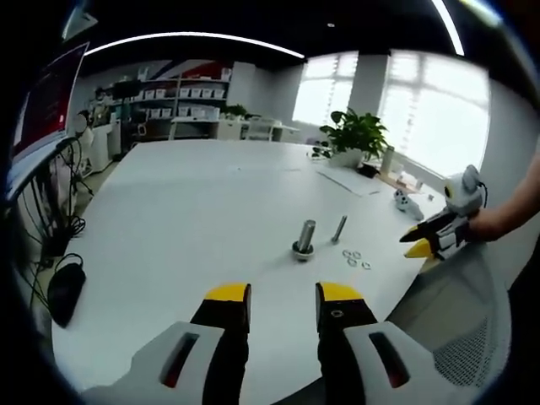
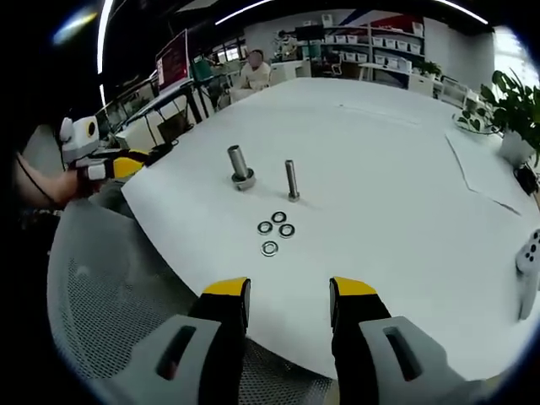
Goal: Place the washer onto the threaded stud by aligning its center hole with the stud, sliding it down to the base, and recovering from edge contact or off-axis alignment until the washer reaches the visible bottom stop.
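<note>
Yellow-tipped jaws of your right gripper [image 2: 287,295] stand apart at the near table edge, holding nothing. Just past them, four washers [image 2: 276,228] lie loose on the white table [image 2: 380,169]. Beyond the washers stands a thin stud [image 2: 291,180], and beside it a thicker bolt [image 2: 239,167] on a wide base. Your left gripper [image 1: 283,299] is likewise open and empty, facing the same bolt [image 1: 305,239] across the table. Farther off, a potted plant [image 1: 354,135] sits by bright windows.

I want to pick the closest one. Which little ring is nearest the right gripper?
The washer lying alone, closest to the right gripper; the other three washers cluster farther away, toward the studs.
</note>
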The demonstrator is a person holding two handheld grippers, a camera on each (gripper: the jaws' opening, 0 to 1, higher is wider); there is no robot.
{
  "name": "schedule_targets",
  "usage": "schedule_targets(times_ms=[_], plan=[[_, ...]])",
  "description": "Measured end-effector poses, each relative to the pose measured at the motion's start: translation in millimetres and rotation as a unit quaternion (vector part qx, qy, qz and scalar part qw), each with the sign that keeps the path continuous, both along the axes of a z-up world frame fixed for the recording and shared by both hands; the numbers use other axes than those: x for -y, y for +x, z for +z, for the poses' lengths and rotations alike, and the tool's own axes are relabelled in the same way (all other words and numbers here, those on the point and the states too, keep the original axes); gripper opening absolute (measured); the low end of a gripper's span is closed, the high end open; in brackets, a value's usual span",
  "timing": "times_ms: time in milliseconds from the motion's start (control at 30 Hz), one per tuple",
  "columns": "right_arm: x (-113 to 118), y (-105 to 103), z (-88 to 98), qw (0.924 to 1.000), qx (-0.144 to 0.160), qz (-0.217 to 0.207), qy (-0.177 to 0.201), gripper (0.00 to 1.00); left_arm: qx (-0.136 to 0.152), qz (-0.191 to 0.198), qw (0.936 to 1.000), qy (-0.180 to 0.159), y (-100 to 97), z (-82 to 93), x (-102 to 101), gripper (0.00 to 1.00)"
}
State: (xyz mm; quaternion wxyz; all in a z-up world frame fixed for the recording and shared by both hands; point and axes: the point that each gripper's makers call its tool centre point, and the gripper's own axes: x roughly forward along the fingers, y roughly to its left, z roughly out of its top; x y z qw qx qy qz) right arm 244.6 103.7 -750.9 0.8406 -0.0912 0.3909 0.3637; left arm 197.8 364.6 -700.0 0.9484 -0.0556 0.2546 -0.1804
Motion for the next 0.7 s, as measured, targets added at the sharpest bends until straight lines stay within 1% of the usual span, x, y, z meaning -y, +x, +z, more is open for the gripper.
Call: schedule_targets(times_ms=[133, 367, 500, 700], plan=[[-5, 6, -1.4, 1.0000, -0.003, 0.005, -0.005, 0.41, -0.003, -0.003, 1.0000, 0.001, -0.6, -1.0, 1, 0.29], [-19, 12, -4.1, 0.9994, -0.009, 0.027, -0.017, 0.41, -0.004, -0.003, 1.0000, 0.001, -0.9, -2.8, 1, 0.29], [-24, 14, -8.5, 0.9990, -0.018, 0.034, -0.021, 0.41, -0.008, -0.001, 1.0000, -0.001, -1.1, -4.0, 0, 0.29], [-32, 12, -16.7, 0.9967, -0.037, 0.057, -0.045, 0.40, -0.008, -0.006, 0.9999, 0.002, -1.7, -4.1, 2, 0.29]])
